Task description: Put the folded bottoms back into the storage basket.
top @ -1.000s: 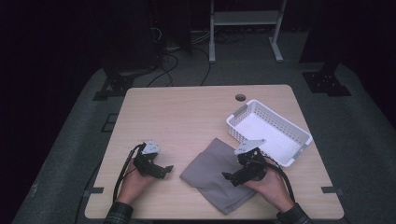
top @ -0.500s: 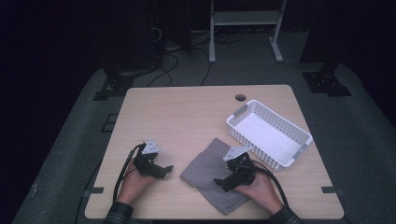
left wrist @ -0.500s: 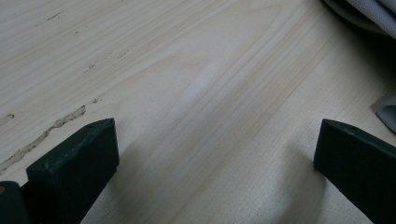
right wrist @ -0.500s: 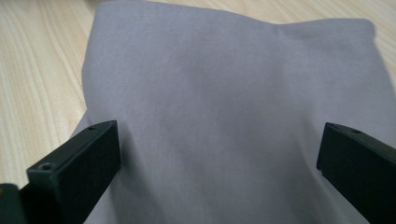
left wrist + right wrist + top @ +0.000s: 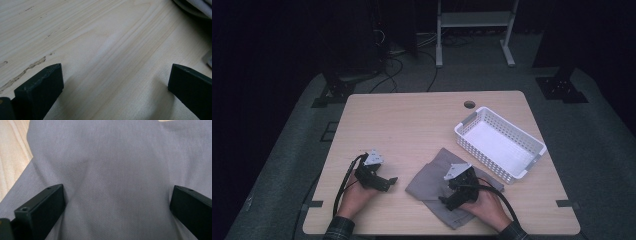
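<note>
While the wooden table point(image 5: 412, 125) carried a white basket point(image 5: 499, 144) at its right side, a grey cloth point(image 5: 432, 182) lay just beside that basket under the right gripper point(image 5: 447, 201), jaws spread wide, and the left gripper point(image 5: 391, 181) rested beyond the cloth's far edge, likewise released.

i see a light wooden table point(image 5: 412, 130) with rounded corners and a small round hole point(image 5: 469, 104) near its far edge. a white slotted basket point(image 5: 500, 144) sits on the right part of the top, set at an angle. a grey cloth point(image 5: 432, 182) lies rumpled on the near middle, its far corner just beside the basket. close up, the wood grain point(image 5: 112, 50) carries a pale scuff line, and the cloth's weave point(image 5: 112, 175) lies flat on the board.
</note>
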`<state>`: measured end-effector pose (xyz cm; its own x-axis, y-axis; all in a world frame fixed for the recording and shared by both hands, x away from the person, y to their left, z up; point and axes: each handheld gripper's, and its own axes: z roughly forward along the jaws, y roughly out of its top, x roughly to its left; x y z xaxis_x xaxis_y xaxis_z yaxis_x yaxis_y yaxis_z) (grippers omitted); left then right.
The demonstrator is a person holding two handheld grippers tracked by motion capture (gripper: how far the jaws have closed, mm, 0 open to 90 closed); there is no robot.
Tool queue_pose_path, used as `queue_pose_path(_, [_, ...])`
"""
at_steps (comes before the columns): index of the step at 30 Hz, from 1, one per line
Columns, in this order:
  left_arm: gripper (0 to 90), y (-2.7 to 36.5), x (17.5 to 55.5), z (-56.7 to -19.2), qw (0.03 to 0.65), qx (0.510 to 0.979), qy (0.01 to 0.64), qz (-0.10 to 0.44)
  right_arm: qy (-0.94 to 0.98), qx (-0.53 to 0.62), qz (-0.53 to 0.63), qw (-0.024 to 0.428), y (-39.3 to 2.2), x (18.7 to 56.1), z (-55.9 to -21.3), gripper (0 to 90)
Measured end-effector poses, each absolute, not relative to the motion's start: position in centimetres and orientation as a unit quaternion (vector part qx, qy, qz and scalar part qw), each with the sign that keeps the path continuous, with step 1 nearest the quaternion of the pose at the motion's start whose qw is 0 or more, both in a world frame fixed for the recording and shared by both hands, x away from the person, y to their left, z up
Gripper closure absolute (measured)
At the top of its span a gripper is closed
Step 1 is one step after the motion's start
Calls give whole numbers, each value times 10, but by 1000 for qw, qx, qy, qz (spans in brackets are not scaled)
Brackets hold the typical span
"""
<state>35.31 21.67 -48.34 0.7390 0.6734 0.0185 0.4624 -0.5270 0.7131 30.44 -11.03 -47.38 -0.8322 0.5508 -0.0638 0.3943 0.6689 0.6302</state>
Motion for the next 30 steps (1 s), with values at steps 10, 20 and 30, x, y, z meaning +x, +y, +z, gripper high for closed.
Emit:
queue_pose_path(10, [0, 217, 353, -484, 358, 861, 329, 148, 907, 265, 306, 117, -111, 306, -473, 36])
queue_pose_path(20, [0, 217, 353, -484, 358, 861, 329, 147, 898, 282, 305, 143, -119, 306, -465, 453])
queue_pose_path(30, [0, 217, 353, -483, 358, 862, 329, 147, 898, 286, 296, 156, -119, 306, -462, 638])
